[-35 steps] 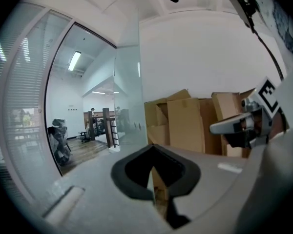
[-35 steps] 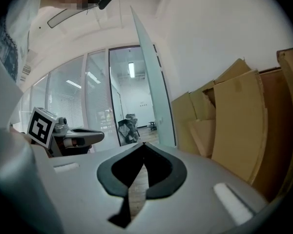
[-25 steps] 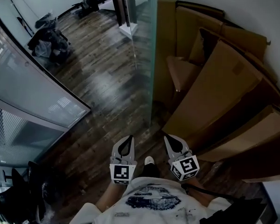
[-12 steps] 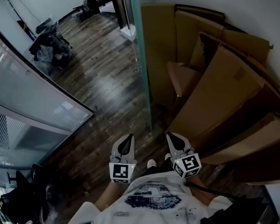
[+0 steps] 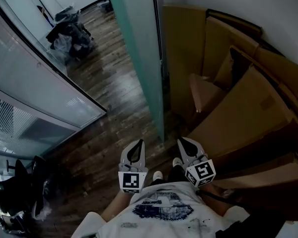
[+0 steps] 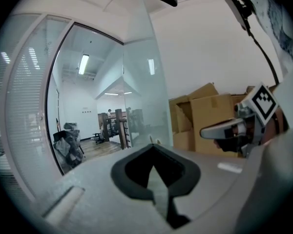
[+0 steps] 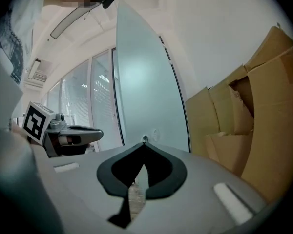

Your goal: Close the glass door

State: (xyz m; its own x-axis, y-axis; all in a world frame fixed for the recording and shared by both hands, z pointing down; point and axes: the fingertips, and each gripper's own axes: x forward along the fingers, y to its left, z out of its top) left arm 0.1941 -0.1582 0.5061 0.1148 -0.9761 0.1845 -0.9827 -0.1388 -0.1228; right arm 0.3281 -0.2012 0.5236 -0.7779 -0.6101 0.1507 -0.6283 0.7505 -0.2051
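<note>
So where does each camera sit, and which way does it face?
Head view: on the person's head, facing steeply down at floor, glass door and cardboard boxes; left gripper, right gripper and shirt show.
Left gripper view: on that gripper, along its shut jaws toward the door; right gripper shows.
Right gripper view: on that gripper, along its shut jaws at the door; left gripper shows.
All share door and boxes.

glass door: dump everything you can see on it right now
The glass door is a tall frosted panel, greenish-tinted, with a dark strip down its right edge. It stands upright and open, its bottom corner meeting the wood floor just ahead of the person. Cardboard boxes lean behind it. The left gripper and right gripper both stop short of it. No handle can be made out.
</note>
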